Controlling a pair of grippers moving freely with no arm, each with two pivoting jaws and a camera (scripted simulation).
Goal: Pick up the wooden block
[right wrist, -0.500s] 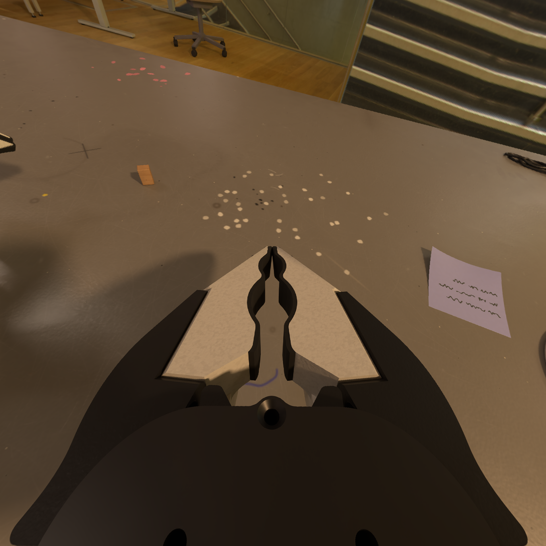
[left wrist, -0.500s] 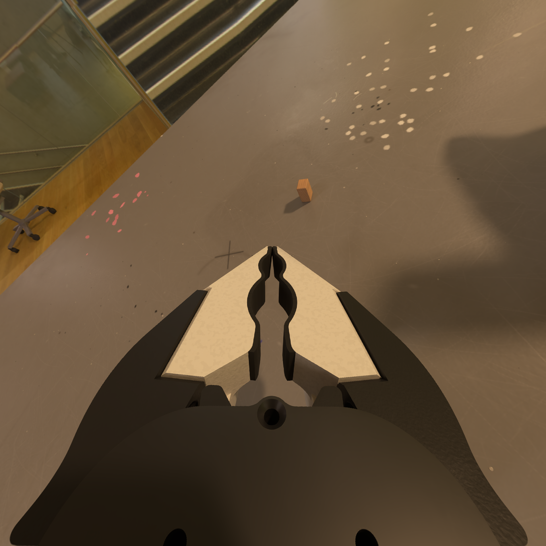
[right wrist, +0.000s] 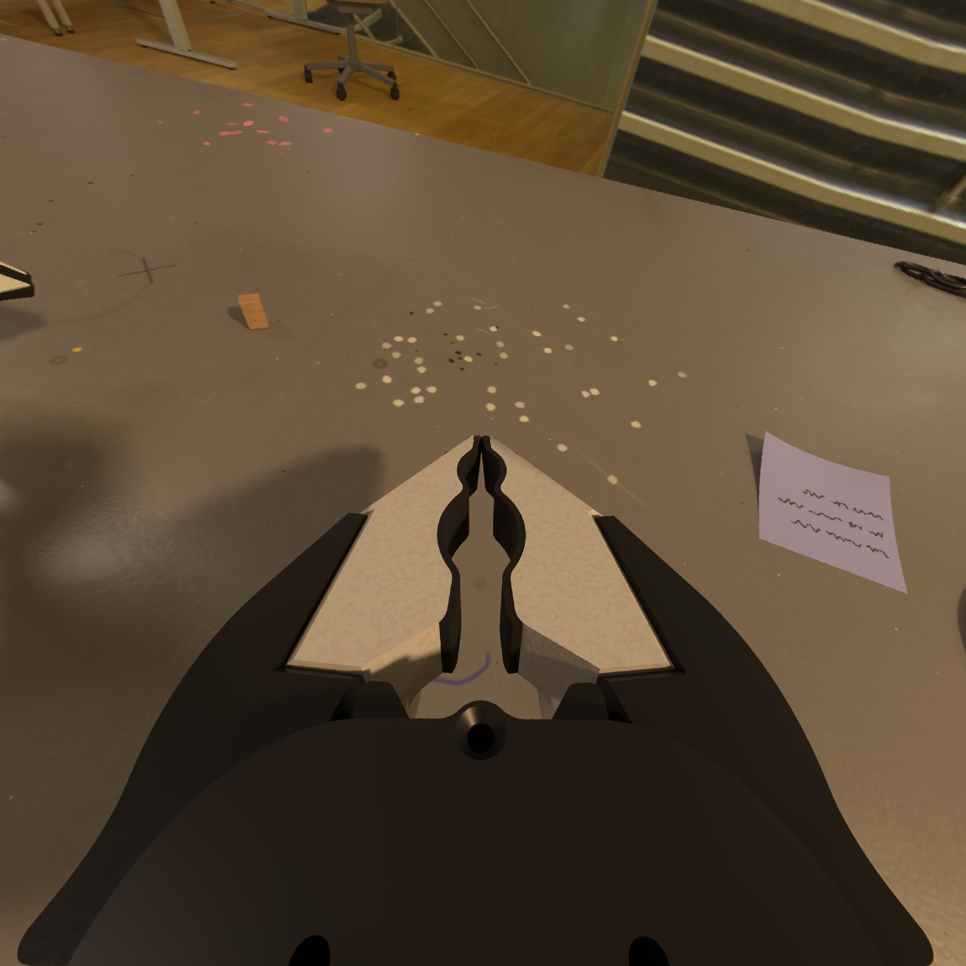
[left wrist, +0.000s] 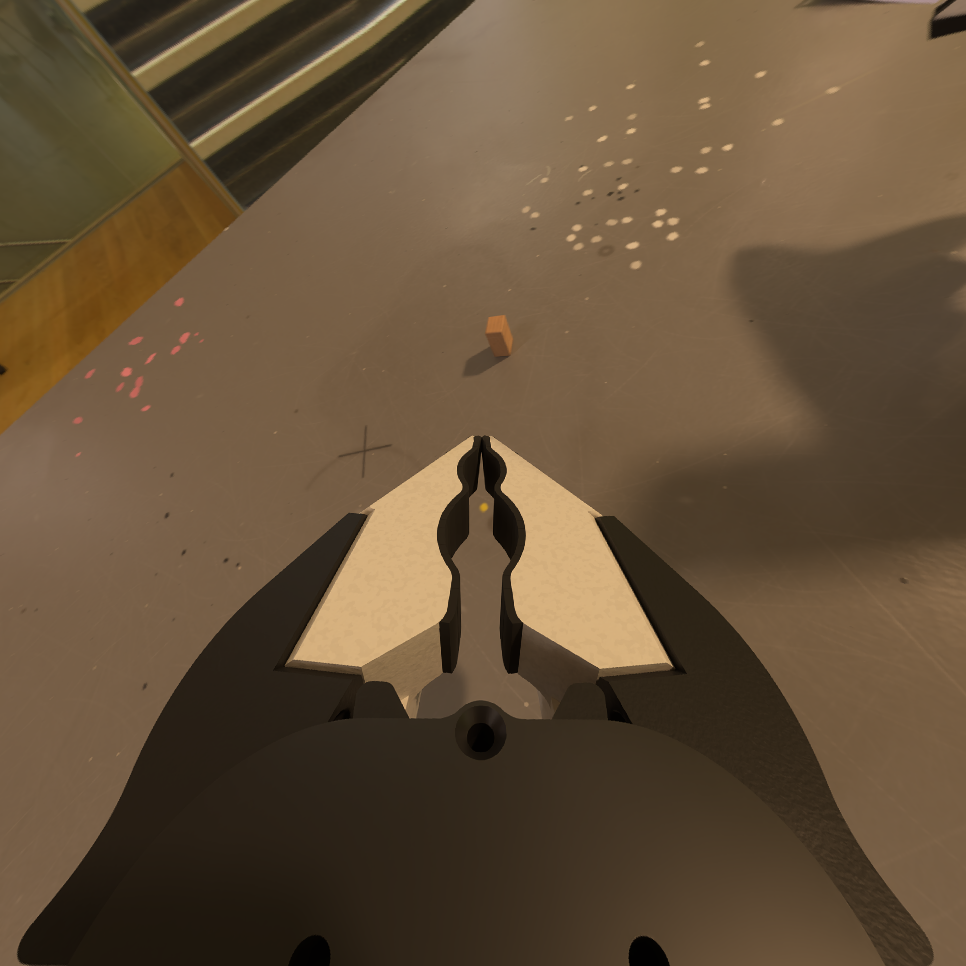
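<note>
Wood, pale orange-brown: the block (left wrist: 498, 335) stands alone on the grey-brown bench (left wrist: 313, 261), upright on a small face, casting a short shadow toward the left gripper (left wrist: 480, 439). In the left wrist view it sits ahead of the fingertips and a little to their right, apart from them, with bare bench between. That gripper has its fingers drawn together, tips touching or nearly so, holding nothing; a judgement from this is that the reach is at an early stage, since the fingers would have to part before they could straddle the block. A pencilled cross (left wrist: 364, 450) lies just left of the tips, pink spots (left wrist: 137, 374) farther left, and a scatter of pale dots (left wrist: 622, 230) beyond the block to the right. The right gripper (right wrist: 480, 439) is likewise closed and empty, pointed at the pale dots (right wrist: 470, 366) rather than the block (right wrist: 253, 310), which from there lies well off to the upper left; it looks like the idle one. A lilac note (right wrist: 828, 515) rests to its right and a dark cable coil (right wrist: 935, 277) near the far edge, both well clear of the block. The left gripper's tip (right wrist: 13, 282) just shows at the left border, nearer the block, so it seems the better placed to take it.
</note>
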